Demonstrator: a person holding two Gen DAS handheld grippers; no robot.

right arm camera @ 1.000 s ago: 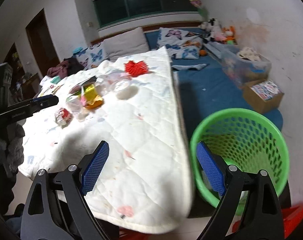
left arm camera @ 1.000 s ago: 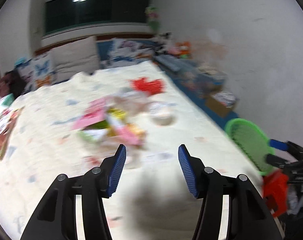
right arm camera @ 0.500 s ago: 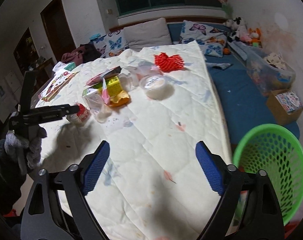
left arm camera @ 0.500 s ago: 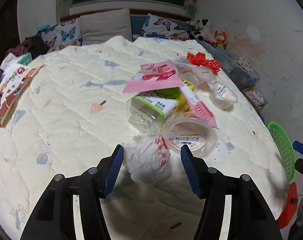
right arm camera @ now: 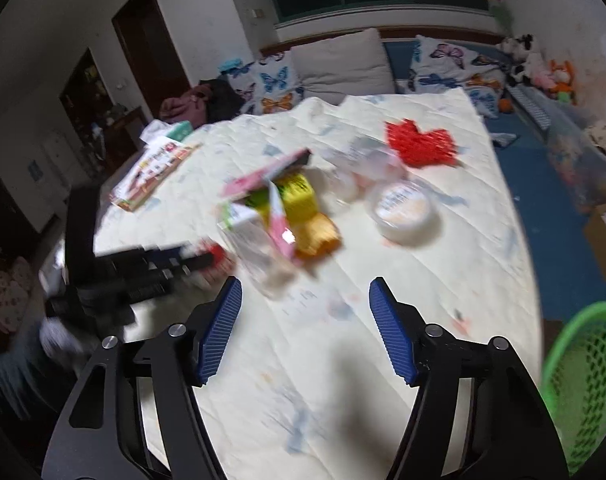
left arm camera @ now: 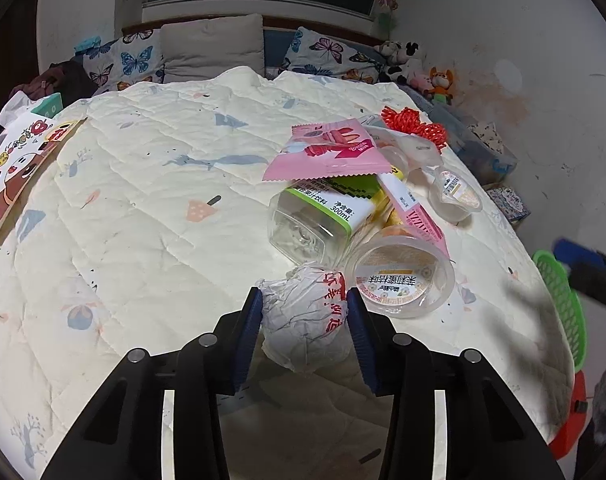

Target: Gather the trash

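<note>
A: What's your left gripper (left arm camera: 303, 322) got?

B: Its two blue pads are pressed against either side of a crumpled paper wad (left arm camera: 305, 320) with red print; you're gripping it at the near edge of the pile. Your right gripper (right arm camera: 305, 330) hangs over bare quilt with its jaws spread wide and nothing between them.

A: What's crowding the wad?

B: A clear cup (left arm camera: 401, 276) on its side touches it on the right, mouth facing you. Just beyond, a clear bottle (left arm camera: 319, 216) with a green label lies on its side, its base close to the wad. A pink wrapper (left arm camera: 329, 152) rests on top of the bottle, and a second pink packet (left arm camera: 415, 212) slants down toward the cup. Farther right sits a small lidded cup (left arm camera: 455, 194); a red mesh (left arm camera: 417, 126) lies at the far side.

A: And the surroundings?

B: It's all on a cream quilt (left arm camera: 143, 220) with small prints. A picture book (left arm camera: 11, 172) lies at the left edge. Butterfly pillows (left arm camera: 135, 60) and a grey one line the far end under a dark window. The green basket (right arm camera: 583, 384) stands off the bed's near right corner, well apart from the wad.
</note>
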